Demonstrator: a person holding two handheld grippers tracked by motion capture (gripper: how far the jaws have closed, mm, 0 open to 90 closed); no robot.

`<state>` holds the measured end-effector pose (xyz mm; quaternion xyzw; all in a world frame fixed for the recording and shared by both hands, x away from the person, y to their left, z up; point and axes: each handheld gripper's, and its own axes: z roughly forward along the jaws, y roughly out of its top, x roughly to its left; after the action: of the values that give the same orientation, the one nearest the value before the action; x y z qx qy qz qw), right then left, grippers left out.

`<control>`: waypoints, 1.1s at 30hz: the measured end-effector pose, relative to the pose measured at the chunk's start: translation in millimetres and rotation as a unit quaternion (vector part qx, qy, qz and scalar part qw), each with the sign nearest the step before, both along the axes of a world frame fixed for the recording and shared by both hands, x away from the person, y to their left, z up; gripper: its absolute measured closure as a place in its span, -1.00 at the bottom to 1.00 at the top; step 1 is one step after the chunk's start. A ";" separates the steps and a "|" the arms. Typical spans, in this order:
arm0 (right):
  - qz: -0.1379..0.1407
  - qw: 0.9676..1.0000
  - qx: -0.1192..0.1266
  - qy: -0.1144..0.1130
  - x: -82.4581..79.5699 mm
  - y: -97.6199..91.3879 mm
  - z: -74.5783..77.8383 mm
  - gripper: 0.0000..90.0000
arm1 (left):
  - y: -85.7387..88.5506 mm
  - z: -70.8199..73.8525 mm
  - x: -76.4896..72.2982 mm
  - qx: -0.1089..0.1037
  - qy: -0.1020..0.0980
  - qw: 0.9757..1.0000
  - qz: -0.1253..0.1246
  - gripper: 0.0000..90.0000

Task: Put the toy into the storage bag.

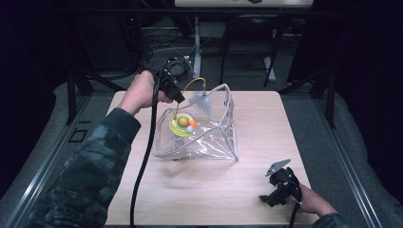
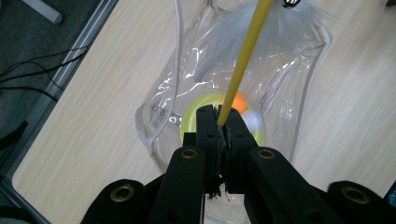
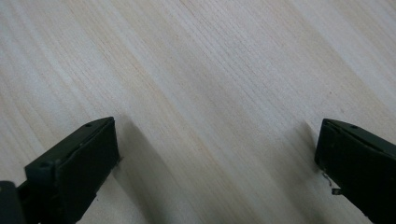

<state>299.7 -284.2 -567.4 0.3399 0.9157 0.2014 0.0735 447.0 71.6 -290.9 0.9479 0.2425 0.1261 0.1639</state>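
Note:
A clear plastic pouch lies open on the wooden table. Inside it hangs a cat toy: a yellow-green round base with an orange ball and a white ball. A yellow wire stem arches up from the base to a white feather. My left gripper is shut on that stem, above the pouch's left rim. My right gripper rests open near the table's front right corner, jaws wide apart over bare wood.
A black cable trails from the left gripper across the table's left side. Table legs and cables stand on the dark floor beyond the far edge. A metal rail runs along the table's left.

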 end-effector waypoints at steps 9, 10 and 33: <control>0.000 1.000 0.000 0.000 0.0 0.1 0.0 -1.00 | -3.6 -20.1 7.3 -0.003 0.021 1.000 0.001 0.95; 0.000 1.000 0.000 0.000 0.0 0.1 0.0 -1.00 | -3.6 -20.1 7.3 -0.003 0.021 1.000 0.001 0.95; -0.002 1.000 0.000 0.000 -0.2 0.0 0.1 -1.00 | -12.2 -65.3 18.5 -0.023 0.058 0.998 0.013 0.95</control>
<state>299.5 -284.2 -567.3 0.3412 0.9153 0.2009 0.0739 465.4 59.4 -356.1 0.9464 0.2665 0.0676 0.1693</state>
